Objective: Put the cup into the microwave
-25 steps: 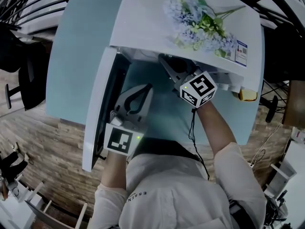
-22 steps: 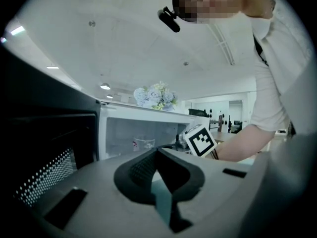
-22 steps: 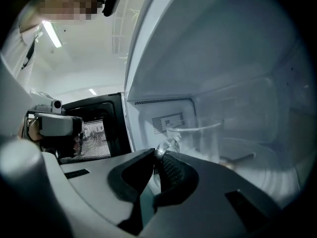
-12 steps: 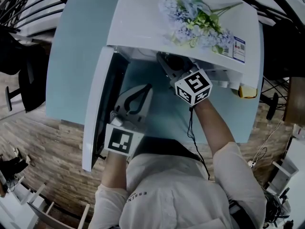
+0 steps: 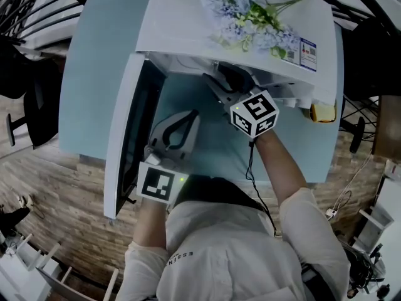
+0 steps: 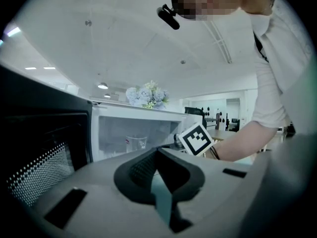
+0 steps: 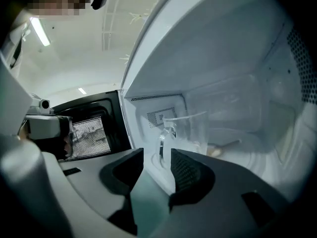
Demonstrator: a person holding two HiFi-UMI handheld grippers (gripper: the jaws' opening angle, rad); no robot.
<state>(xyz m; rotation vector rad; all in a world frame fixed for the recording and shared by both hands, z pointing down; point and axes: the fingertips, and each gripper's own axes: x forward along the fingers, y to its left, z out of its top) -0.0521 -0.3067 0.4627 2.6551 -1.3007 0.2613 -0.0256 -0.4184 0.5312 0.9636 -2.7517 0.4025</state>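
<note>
A clear glass cup (image 7: 193,130) with a handle stands upright on the turntable inside the white microwave (image 5: 188,24). My right gripper (image 7: 157,155) reaches into the cavity and its jaws are opening. The cup's handle (image 7: 162,147) is just ahead of the gap and neither pad presses on it. In the head view the right gripper (image 5: 227,88) is at the microwave's mouth, its tips hidden under the top. My left gripper (image 5: 194,114) rests low over the table with its jaws shut on nothing. It points at the open microwave (image 6: 141,120), where the cup (image 6: 134,143) shows.
The microwave door (image 5: 128,130) hangs open to the left, close beside my left gripper. A bunch of pale flowers (image 5: 250,24) lies on the microwave's top. The teal table (image 5: 88,74) ends near my body. A small yellow thing (image 5: 322,111) sits to the microwave's right.
The right gripper's marker cube has tilted slightly and stays at the microwave's mouth. The left gripper has not moved. The head view has shifted a little.
</note>
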